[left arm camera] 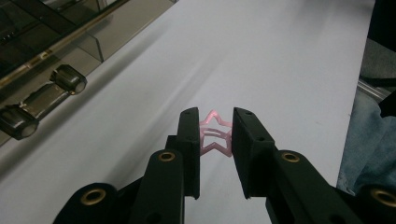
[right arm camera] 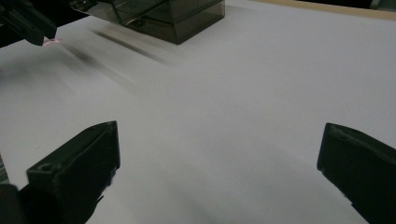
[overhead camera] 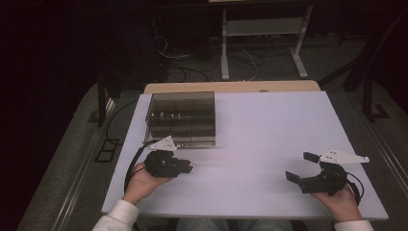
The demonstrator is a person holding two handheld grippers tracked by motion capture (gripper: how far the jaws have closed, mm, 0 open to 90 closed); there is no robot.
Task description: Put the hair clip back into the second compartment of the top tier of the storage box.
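A small pink star-shaped clip (left arm camera: 215, 135) is pinched between the two black jaws of my left gripper (left arm camera: 215, 135), held just above the white table. In the high view that left gripper (overhead camera: 189, 169) sits near the table's left front, just in front of a smoky clear drawer box (overhead camera: 182, 118). My right gripper (overhead camera: 301, 166) rests at the right front with its jaws wide apart and nothing between them; the right gripper view shows its gap (right arm camera: 219, 158) over bare white table. The pink clip (right arm camera: 50, 42) shows faintly at that view's upper left.
The drawer box (left arm camera: 56, 42) has two round dark knobs (left arm camera: 69, 78) facing the left gripper. The white tabletop (overhead camera: 269, 130) stretches between the two hands. A table frame and cables stand on the floor beyond the far edge.
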